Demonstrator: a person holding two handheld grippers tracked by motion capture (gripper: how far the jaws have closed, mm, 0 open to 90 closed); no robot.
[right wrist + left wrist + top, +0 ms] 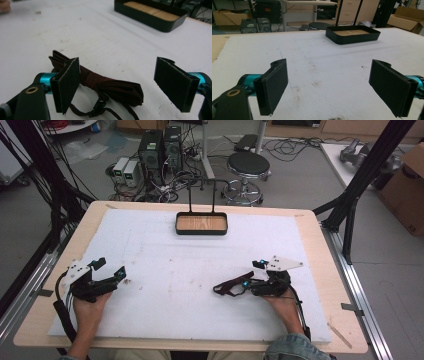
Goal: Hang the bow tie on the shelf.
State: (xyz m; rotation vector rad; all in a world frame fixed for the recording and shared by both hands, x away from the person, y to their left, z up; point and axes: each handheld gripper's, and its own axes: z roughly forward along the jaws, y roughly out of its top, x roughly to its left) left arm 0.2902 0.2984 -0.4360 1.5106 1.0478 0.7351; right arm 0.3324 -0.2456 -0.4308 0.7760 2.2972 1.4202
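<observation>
The right gripper rests low on the white foam mat, and its jaws stand wide apart. Between them, closer to the left jaw, lies a folded dark red strap with a small black buckle. The left pad stands in front of the strap, but I cannot tell whether it touches it; the right pad is well apart from it. In the high view the dark red strap is only a thin dark shape just beyond the jaws, and its colour, folds and buckle are hard to see there; the right gripper view shows them clearly.

The left gripper also has its jaws wide apart, with only bare mat between the pads. The left gripper view shows small brown stains on the mat ahead of the jaws, which look very faint from above.

Far ahead of both pairs of jaws stands a black tray with a wooden bottom and a tall thin handle. Only the high view shows the whole handle and the floor behind the table, with a round black stool and computer cases. The left gripper view shows cardboard boxes beyond the table.

No writing or brand is readable anywhere.
</observation>
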